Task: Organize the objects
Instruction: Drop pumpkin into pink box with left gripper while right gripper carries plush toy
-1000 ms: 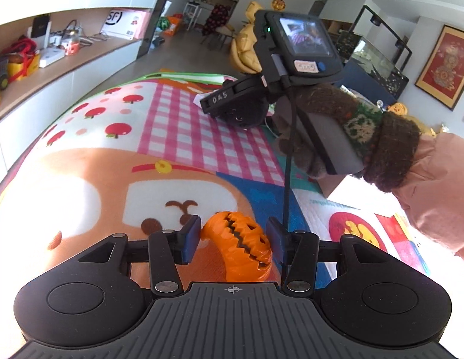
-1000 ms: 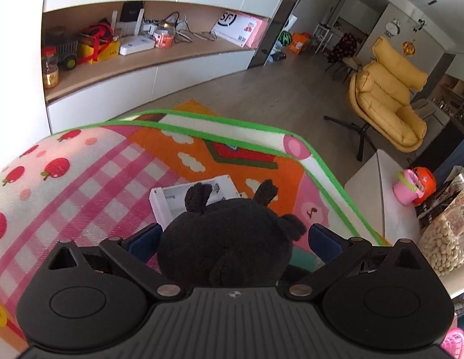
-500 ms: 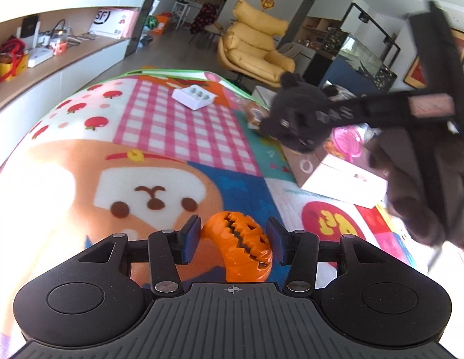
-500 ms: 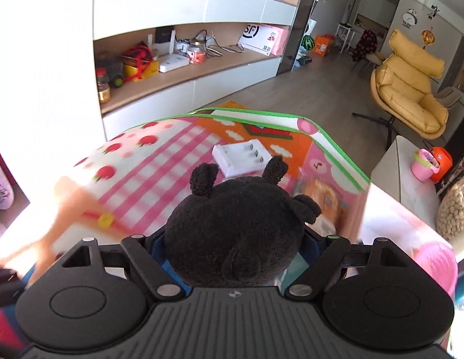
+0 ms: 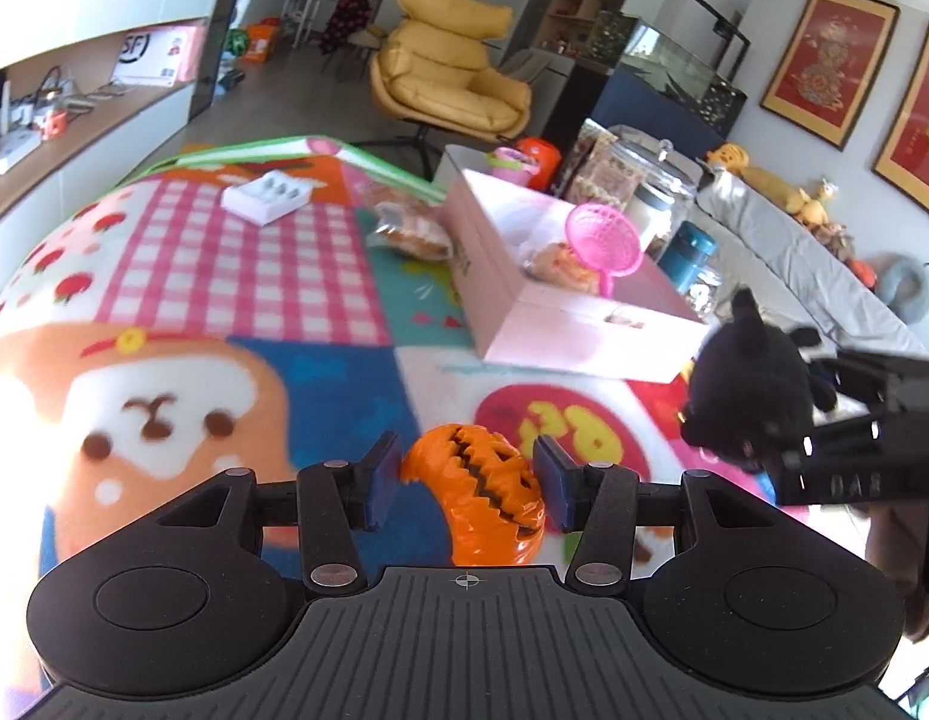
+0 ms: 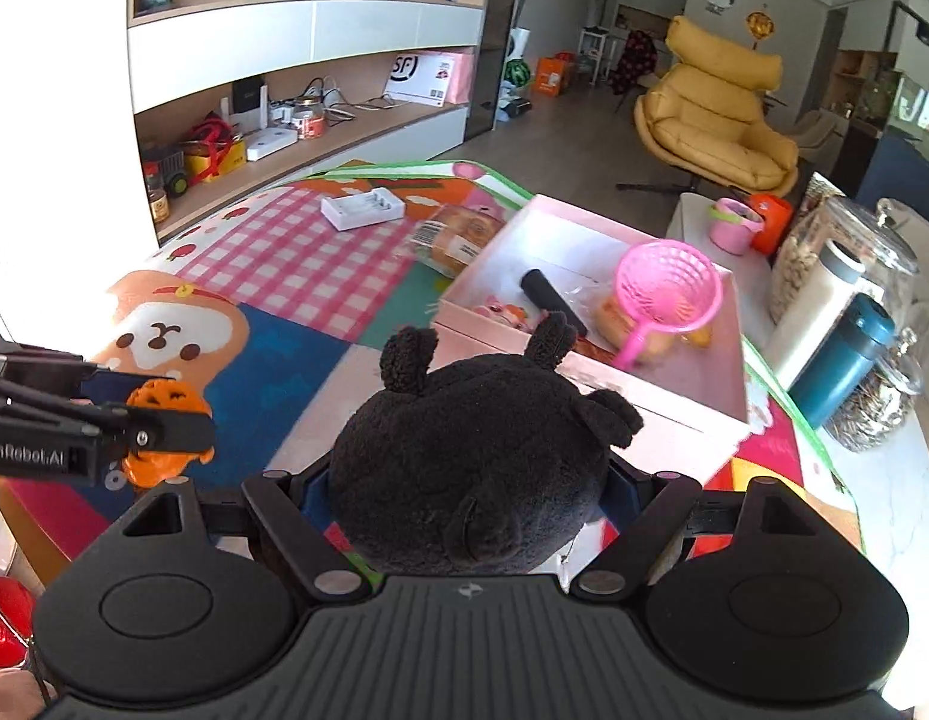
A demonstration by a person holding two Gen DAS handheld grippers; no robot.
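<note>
My left gripper (image 5: 467,477) is shut on an orange pumpkin toy (image 5: 476,495) and holds it above the colourful play mat (image 5: 284,276). My right gripper (image 6: 470,480) is shut on a black plush toy (image 6: 464,468), just short of the near wall of the pink box (image 6: 590,384). The box also shows in the left wrist view (image 5: 560,324), with the plush (image 5: 746,390) to its right. The pumpkin toy shows at the left of the right wrist view (image 6: 164,402).
The box holds a pink scoop (image 6: 668,294), a black cylinder (image 6: 548,297) and snack packs. On the mat lie a white battery charger (image 5: 266,195) and a bagged bread (image 5: 410,231). Jars and a teal bottle (image 6: 836,354) stand right of the box.
My right gripper has swung with the plush from over the far mat to the right, toward the pink box. My left gripper has turned right, still holding the pumpkin.
</note>
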